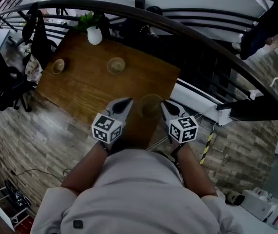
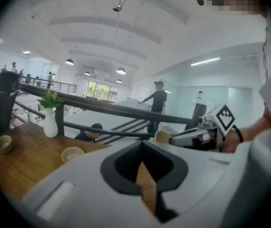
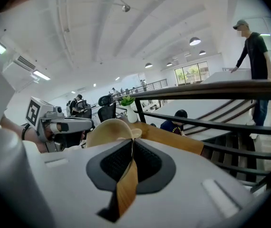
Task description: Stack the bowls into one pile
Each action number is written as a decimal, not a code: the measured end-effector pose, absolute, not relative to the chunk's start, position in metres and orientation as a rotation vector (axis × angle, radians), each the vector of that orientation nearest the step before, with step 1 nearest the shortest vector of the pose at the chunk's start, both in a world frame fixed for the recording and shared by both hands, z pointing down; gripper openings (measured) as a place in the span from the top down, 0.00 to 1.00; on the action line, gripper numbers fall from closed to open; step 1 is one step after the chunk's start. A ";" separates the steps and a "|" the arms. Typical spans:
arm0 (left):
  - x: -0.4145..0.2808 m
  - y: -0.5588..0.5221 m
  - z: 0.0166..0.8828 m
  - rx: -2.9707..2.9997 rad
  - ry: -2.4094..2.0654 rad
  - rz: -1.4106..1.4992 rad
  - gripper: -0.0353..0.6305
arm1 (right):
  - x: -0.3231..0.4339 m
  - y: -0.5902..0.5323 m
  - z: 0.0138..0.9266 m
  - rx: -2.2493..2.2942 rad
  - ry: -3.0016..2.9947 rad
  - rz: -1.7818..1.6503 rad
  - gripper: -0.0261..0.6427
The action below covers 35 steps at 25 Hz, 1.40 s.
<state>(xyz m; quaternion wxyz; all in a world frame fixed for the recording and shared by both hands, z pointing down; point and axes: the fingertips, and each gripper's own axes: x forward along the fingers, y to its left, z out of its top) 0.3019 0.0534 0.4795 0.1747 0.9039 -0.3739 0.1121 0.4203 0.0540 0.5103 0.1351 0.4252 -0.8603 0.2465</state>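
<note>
Wooden table (image 1: 144, 77): bore two waiting bowls, far bowl (image 1: 58, 66) and near bowl (image 1: 115, 65), well apart.
Right gripper (image 3: 131, 142): pinched shut on held bowl (image 3: 108, 131)'s rim, likely to carry it onto another.
Left gripper (image 2: 142, 145): closed, empty, just beside.

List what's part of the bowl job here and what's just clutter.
Job:
- held bowl
- left bowl
- middle bowl

Clutter:
- vase
- chair
- railing
</note>
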 end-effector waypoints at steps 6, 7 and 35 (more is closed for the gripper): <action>0.305 0.062 0.451 2.596 -1.072 0.299 0.94 | 0.431 0.054 0.468 1.301 -2.530 0.662 0.93; 0.304 0.064 0.448 2.598 -1.075 0.299 0.94 | 0.431 0.054 0.464 1.305 -2.534 0.658 0.93; 0.186 0.070 0.455 2.525 -1.213 0.305 0.94 | 0.330 0.045 0.472 1.191 -2.556 0.690 0.93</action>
